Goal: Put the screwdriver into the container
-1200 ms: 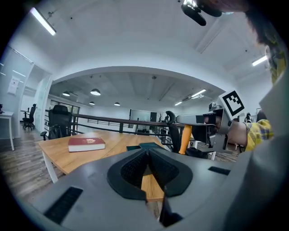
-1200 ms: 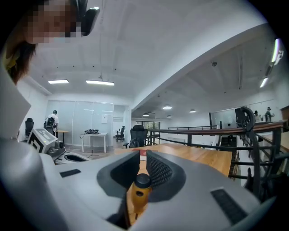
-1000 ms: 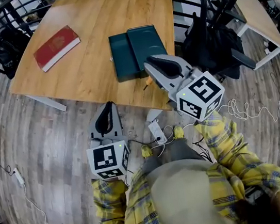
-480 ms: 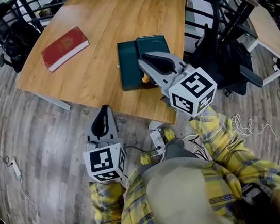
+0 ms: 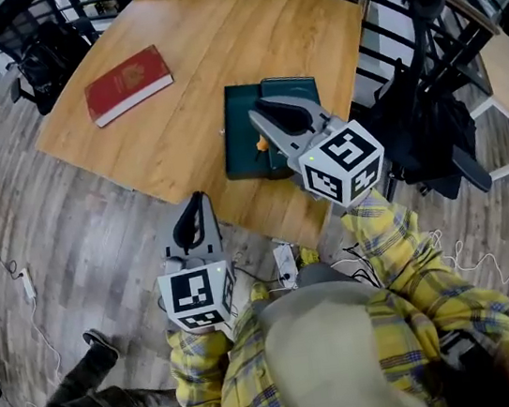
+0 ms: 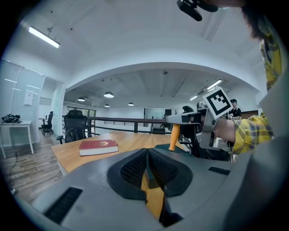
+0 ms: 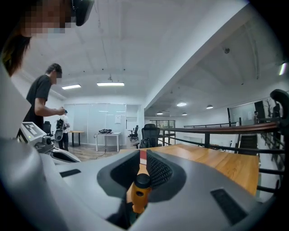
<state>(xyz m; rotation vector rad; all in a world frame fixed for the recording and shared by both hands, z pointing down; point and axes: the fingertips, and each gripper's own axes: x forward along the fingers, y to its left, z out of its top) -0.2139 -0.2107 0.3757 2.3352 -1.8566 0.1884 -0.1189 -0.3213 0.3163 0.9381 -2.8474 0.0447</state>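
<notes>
Your right gripper [image 5: 266, 118] clamps the screwdriver [image 7: 137, 195] by its handle: probably light, stiff, secure there. Left gripper [image 5: 199, 197] is closed, empty.

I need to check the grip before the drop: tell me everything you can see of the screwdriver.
The screwdriver has an orange, plastic-looking handle with a black cap. The right claw is shut on its cap end, so the handle hangs roughly upright below the jaws, over the open green container. Shaft and tip do not show. Only the claw visibly touches it.
</notes>
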